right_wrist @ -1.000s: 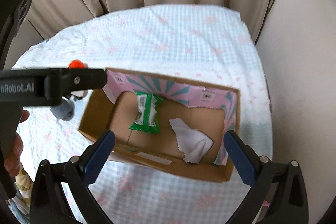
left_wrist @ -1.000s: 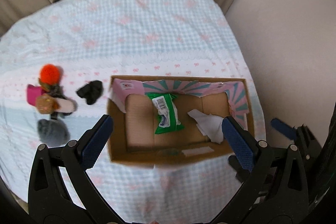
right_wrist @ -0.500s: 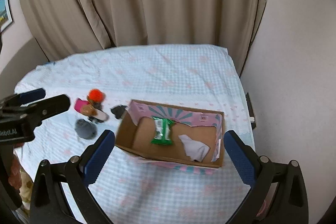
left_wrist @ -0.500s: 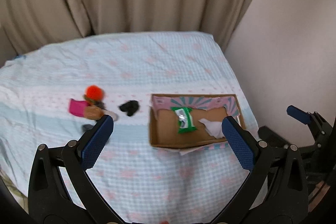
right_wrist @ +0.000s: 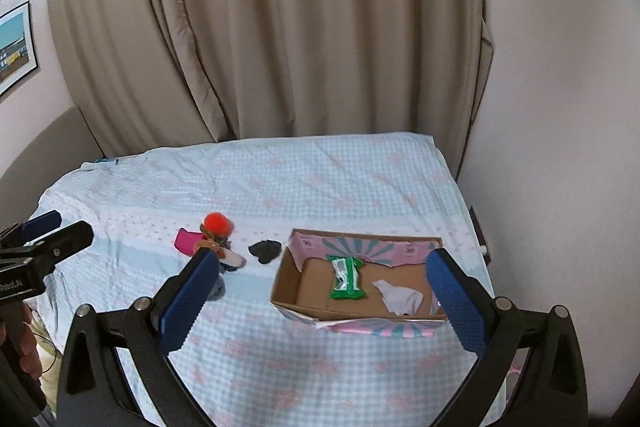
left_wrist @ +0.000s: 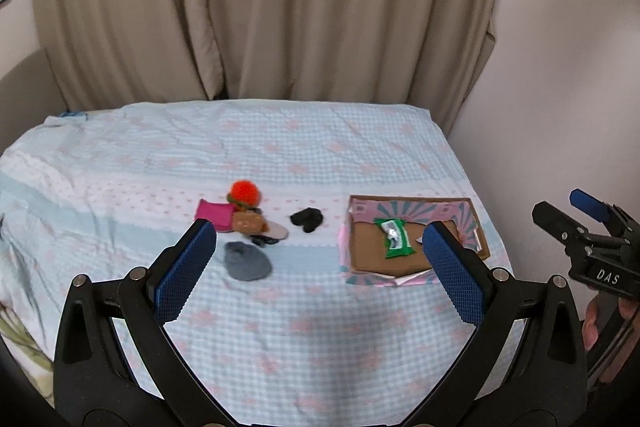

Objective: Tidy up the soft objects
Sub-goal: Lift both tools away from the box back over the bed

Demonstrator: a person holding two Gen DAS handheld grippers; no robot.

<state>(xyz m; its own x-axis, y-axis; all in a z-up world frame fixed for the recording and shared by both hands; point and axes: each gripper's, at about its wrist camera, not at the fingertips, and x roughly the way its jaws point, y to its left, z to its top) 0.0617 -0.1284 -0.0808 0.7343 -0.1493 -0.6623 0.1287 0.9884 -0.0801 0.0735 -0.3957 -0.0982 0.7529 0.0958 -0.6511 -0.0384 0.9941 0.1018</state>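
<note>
A cardboard box (left_wrist: 476, 223) (right_wrist: 286, 281) with pink-teal flaps sits at the bed's right side. It holds a green packet (left_wrist: 394, 239) (right_wrist: 346, 277) and a white cloth (right_wrist: 398, 297). Left of the box lie a black sock (left_wrist: 307, 218) (right_wrist: 265, 250), an orange pompom (left_wrist: 245, 191) (right_wrist: 216, 223), a pink pouch (left_wrist: 214, 213) (right_wrist: 187, 241), a small brown toy (left_wrist: 248, 223) and a grey sock (left_wrist: 246, 261). My left gripper (left_wrist: 320, 271) and right gripper (right_wrist: 320, 295) are both open and empty, held well back from the bed.
The bed (left_wrist: 280, 155) has a light blue checked cover with pink marks. Beige curtains (left_wrist: 280, 7) hang behind it and a wall (right_wrist: 560, 67) runs along its right side. A framed picture (right_wrist: 14, 47) hangs on the left wall.
Both grippers have pulled back and up from close over the box, so the whole bed now shows. The objects have not moved.
</note>
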